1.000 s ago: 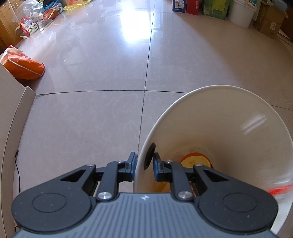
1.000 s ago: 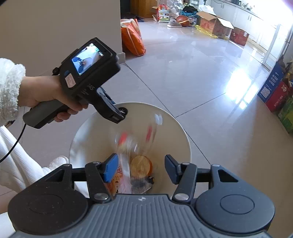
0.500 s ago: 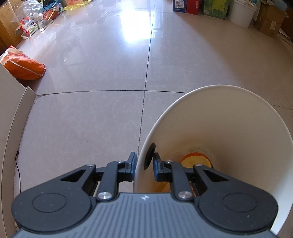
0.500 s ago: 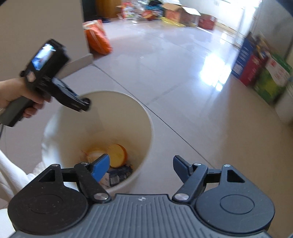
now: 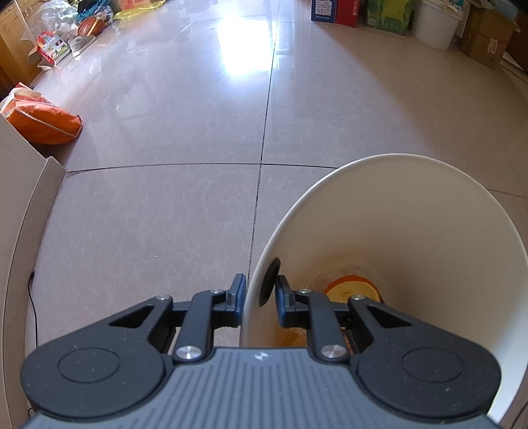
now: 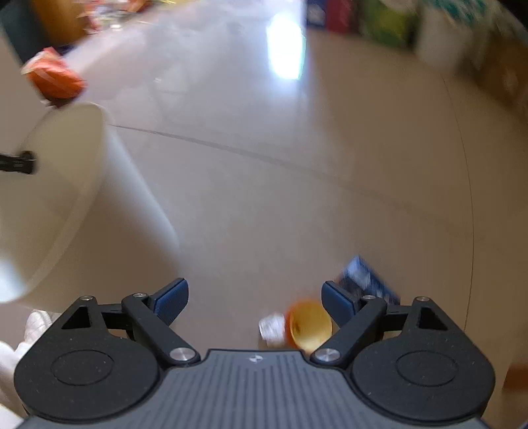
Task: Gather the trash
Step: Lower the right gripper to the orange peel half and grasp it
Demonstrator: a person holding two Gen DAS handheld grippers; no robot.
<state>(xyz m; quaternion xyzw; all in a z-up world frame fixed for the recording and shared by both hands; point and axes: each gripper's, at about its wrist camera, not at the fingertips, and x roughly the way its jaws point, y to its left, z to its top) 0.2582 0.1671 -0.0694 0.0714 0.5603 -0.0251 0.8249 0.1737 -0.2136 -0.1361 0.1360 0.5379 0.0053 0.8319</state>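
Observation:
My left gripper [image 5: 260,293] is shut on the near rim of a white bin [image 5: 412,231], one finger outside and one inside. An orange lid-like piece [image 5: 353,288] lies at the bin's bottom. In the blurred right wrist view, my right gripper [image 6: 254,292] hangs low over the floor with its jaws opening and nothing between them. Just beyond its right finger lie an orange-yellow cup [image 6: 308,325], a crumpled white scrap [image 6: 272,330] and a blue packet [image 6: 366,279]. The bin [image 6: 66,184] stands to the left, with the left gripper's tip [image 6: 18,161] on its rim.
An orange bag [image 5: 43,120] lies by the wall corner [image 5: 19,204] at left, with a thin cable [image 5: 33,297] along it. Coloured boxes [image 5: 333,11], a white bucket [image 5: 435,23] and cardboard boxes [image 5: 485,43] line the far side. Glossy tiled floor spreads between.
My right gripper has swung from above the bin down and to the right toward the floor litter, rolling and widening its jaws. The left gripper and bin have stayed put.

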